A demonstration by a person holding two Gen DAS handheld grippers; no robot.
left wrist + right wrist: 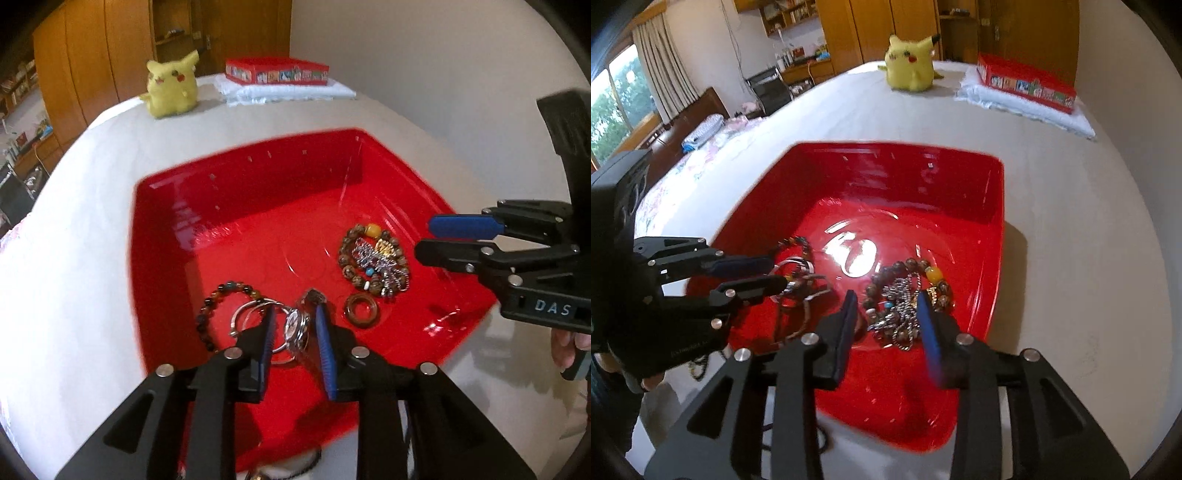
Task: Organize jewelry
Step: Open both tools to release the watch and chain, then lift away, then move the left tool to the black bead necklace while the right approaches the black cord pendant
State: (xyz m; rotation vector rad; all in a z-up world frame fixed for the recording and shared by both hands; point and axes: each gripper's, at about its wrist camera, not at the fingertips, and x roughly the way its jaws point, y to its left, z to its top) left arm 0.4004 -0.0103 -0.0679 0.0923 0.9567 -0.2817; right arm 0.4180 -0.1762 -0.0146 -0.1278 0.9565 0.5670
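Jewelry mostly in red tray (pixel 166 229); I've both grippers' jaws part-open over watch (pixel 295 328) and beads (pixel 905 295), gripping nothing.

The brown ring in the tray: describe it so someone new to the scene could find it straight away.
Start at the red tray on the white bedcover. Near its front edge, between the watch and the big beaded bracelet with the silver chain, lies the brown ring. It is the only plain, smooth, solid hoop; everything around it is beaded, chained or metallic.
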